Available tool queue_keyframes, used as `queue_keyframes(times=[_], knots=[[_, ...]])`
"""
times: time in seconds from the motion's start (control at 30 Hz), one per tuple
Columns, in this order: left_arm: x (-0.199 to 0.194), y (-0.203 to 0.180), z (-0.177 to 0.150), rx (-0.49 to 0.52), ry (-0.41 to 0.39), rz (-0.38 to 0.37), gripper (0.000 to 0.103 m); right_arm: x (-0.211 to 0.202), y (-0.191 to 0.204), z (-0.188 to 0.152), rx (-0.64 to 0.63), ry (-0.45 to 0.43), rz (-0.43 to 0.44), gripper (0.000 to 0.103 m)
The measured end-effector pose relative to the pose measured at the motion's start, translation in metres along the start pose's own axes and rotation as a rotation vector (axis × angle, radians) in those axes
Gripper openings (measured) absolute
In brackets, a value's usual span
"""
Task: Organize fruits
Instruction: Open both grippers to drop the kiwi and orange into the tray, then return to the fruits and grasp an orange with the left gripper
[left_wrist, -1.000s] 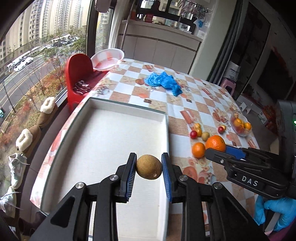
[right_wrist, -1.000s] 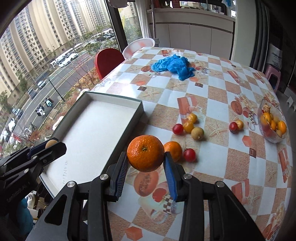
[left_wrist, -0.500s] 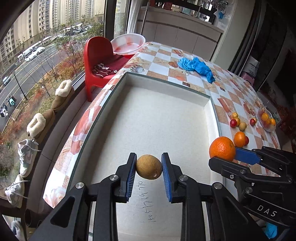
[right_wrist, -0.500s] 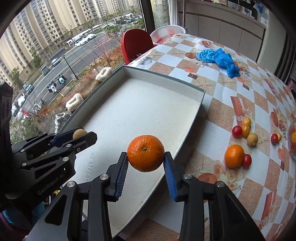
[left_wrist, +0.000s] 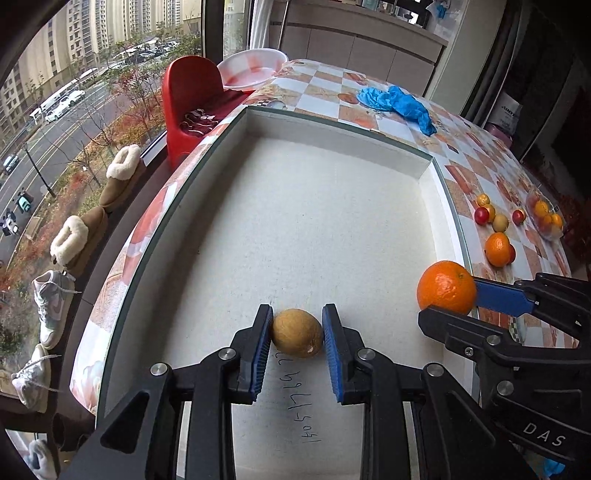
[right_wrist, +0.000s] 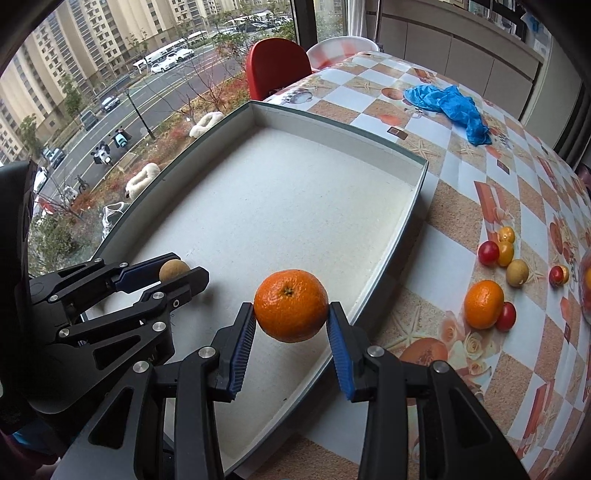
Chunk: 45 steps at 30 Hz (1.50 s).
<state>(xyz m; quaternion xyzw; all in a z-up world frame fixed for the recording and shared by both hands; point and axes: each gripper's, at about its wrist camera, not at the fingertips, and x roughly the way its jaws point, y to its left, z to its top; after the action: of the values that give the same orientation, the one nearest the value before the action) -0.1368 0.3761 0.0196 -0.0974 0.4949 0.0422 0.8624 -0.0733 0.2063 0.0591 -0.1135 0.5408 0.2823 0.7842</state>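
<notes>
A wide white tray (left_wrist: 314, 221) lies on the chequered tablecloth. My left gripper (left_wrist: 297, 312) is shut on a small tan round fruit (left_wrist: 297, 334), held low over the tray's near end above some handwriting. My right gripper (right_wrist: 291, 308) has an orange (right_wrist: 291, 304) between its blue pads, over the tray's near right edge (right_wrist: 388, 266). Its jaws are opening, and the pads still touch the orange. In the left wrist view the orange (left_wrist: 446, 287) hangs at the right. In the right wrist view the left gripper (right_wrist: 177, 273) and tan fruit (right_wrist: 173, 269) appear at the left.
Loose fruit lies on the cloth right of the tray: a smaller orange (right_wrist: 483, 303), red cherry tomatoes (right_wrist: 488, 253) and small yellow fruits (right_wrist: 517, 272). A glass bowl of fruit (left_wrist: 546, 221) stands further right. Blue gloves (left_wrist: 399, 103), a red chair (left_wrist: 188, 96) and a white basin (left_wrist: 251, 68) are beyond.
Both grippers have come over the tray and dropped lower, each still carrying its fruit. The right one swung left from the tablecloth to the tray's edge.
</notes>
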Motion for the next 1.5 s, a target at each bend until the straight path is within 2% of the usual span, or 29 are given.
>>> queue_keyframes(times=[0.13,0.17,0.23,0.27,0.37,0.53,0.67,1.07,1.13,1.17,1.5], knots=[[0.0,0.001,0.0,0.002,0.005,0.007,0.031,-0.01,0.001,0.002,-0.01,-0.033,-0.009,0.064],[0.0,0.001,0.0,0.001,0.007,0.008,0.036,-0.012,0.001,0.002,-0.013,-0.042,-0.024,0.068],[-0.001,0.005,0.0,-0.024,0.001,0.042,0.083,-0.018,-0.004,0.003,-0.006,-0.061,-0.041,0.072],[-0.004,0.008,-0.001,-0.042,-0.018,0.047,0.088,-0.02,-0.009,0.003,0.007,-0.067,-0.037,0.08],[-0.007,0.009,0.0,-0.057,-0.02,0.003,0.089,-0.027,-0.022,0.001,0.047,-0.089,-0.042,0.082],[-0.012,-0.007,0.003,-0.017,-0.022,0.007,0.089,-0.031,-0.043,-0.003,0.092,-0.102,-0.073,0.085],[-0.017,-0.024,0.007,0.023,-0.028,0.003,0.089,-0.034,-0.064,-0.011,0.14,-0.116,-0.103,0.096],[-0.018,-0.081,0.014,0.132,-0.015,0.005,0.089,-0.039,-0.132,-0.046,0.299,-0.135,-0.122,0.096],[-0.017,-0.093,0.015,0.153,-0.011,0.001,0.089,-0.04,-0.144,-0.054,0.324,-0.144,-0.134,0.098],[-0.017,-0.099,0.016,0.163,-0.009,-0.001,0.089,-0.04,-0.15,-0.057,0.338,-0.146,-0.143,0.103],[-0.01,-0.156,0.023,0.263,-0.004,-0.009,0.089,-0.049,-0.21,-0.094,0.468,-0.146,-0.186,0.103]])
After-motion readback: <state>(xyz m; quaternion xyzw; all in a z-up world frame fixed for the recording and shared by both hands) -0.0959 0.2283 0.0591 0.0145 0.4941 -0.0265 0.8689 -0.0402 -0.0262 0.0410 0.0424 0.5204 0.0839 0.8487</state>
